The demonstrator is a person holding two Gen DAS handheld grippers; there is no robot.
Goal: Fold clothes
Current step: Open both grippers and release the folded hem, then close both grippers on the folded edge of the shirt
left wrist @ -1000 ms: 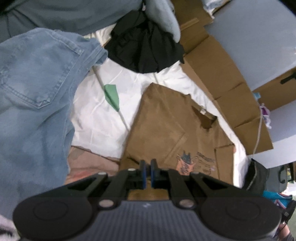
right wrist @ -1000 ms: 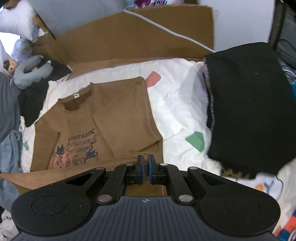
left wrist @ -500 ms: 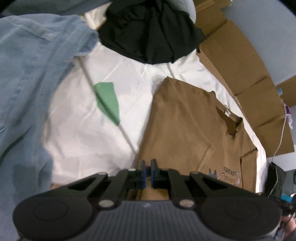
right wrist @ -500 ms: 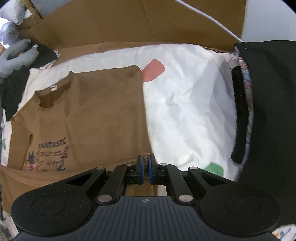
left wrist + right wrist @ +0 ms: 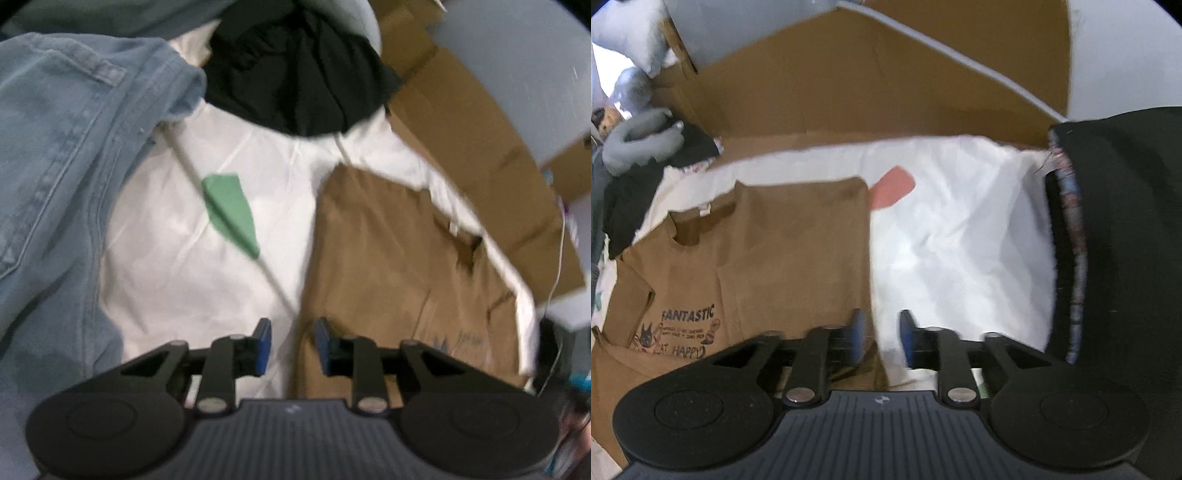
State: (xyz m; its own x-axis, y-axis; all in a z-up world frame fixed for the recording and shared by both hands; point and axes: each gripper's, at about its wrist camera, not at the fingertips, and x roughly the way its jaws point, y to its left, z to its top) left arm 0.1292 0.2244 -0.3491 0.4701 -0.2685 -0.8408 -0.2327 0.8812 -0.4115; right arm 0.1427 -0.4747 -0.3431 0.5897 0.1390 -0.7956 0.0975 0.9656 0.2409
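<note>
left tongs (image 5: 291, 345): jaws opening, blue pads apart, nothing pinched; the brown shirt's edge lies in the gap under them, pads not pressing on it
right tongs (image 5: 879, 341): jaws opening too, pads blurred, gap showing the shirt's other edge and white sheet; nothing held
brown T-shirt (image 5: 388, 266): lies flat on the white sheet, partly folded, sides turned in, bottom part doubled up over the front; neck opening and label toward the cardboard
shirt print (image 5: 683, 332): "FANTASTIC" lettering and a cartoon cat, near the left of the right wrist view, partly covered by the folded-up hem
white sheet (image 5: 177, 266): covers the surface under everything, wrinkled; whether that surface is a bed or a bench I can't tell
green patch (image 5: 231, 210): printed shape on the sheet, beside the shirt, not touching it
pink patch (image 5: 892, 186): printed shape on the sheet, just beside the shirt's top corner
blue jeans (image 5: 59, 166): piled at the left of the left wrist view, overlapping the sheet
black garment (image 5: 299, 77): heaped beyond the shirt, apart from it
black folded stack (image 5: 1119, 236): sits on the sheet on the far side from the shirt, patterned cloth showing along its edge
cardboard (image 5: 849, 81): flattened boxes standing behind the sheet
grey plush toy (image 5: 639, 140): on dark cloth by the cardboard, well apart from the shirt
</note>
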